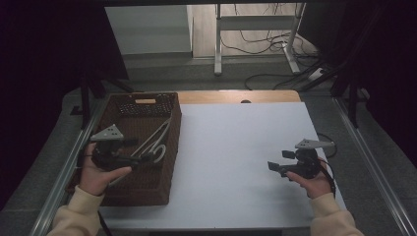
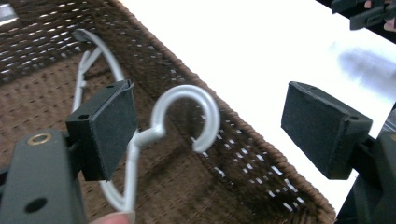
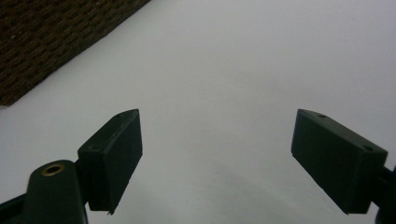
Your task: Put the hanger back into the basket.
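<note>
A brown wicker basket (image 1: 147,189) stands at the table's left, with white wire hangers (image 1: 158,139) lying inside it. My left gripper (image 1: 143,158) hovers over the basket's near half and is open. In the left gripper view its jaws (image 2: 208,88) stand wide apart, and a hanger's white hook (image 2: 212,116) curls up between them, close beside the left pad (image 2: 109,130). The basket's rim (image 2: 261,154) runs diagonally under the hook. My right gripper (image 1: 279,161) is held above the white table top at the right, open, with nothing between its jaws (image 3: 217,114).
The white table top (image 1: 236,157) spreads from the basket to the right edge, with a wooden strip (image 1: 236,97) along the back. A basket corner (image 3: 46,37) lies in the right gripper view's upper left. Metal rails flank the table; cables and a stand lie on the floor beyond.
</note>
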Demonstrator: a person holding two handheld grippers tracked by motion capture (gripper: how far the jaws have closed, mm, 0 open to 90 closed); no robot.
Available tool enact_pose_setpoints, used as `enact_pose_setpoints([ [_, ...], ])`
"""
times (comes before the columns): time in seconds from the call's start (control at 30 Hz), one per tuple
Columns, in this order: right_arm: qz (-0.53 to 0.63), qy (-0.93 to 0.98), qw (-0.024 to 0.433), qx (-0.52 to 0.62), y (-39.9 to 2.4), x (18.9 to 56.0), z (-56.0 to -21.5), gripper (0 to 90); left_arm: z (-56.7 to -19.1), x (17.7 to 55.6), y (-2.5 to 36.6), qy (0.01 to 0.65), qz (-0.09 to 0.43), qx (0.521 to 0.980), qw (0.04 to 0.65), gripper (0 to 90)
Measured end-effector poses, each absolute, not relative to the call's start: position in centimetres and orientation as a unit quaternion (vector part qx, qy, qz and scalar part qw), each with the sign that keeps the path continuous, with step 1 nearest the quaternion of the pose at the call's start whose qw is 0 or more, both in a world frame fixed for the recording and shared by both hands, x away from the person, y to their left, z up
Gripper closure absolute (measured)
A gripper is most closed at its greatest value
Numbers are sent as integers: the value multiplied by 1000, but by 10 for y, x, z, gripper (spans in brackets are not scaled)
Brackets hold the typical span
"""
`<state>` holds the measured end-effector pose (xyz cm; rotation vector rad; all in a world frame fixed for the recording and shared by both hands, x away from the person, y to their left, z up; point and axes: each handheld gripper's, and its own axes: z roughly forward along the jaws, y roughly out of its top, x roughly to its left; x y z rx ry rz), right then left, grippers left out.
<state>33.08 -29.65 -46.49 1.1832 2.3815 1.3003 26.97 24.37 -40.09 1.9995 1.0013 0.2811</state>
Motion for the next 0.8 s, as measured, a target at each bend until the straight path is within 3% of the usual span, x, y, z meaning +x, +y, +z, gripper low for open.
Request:
enact_pose_setpoints([
  [0.8,453,799,123,377,-302,321,-454,165,-418,254,240,402,112,807,418,183],
])
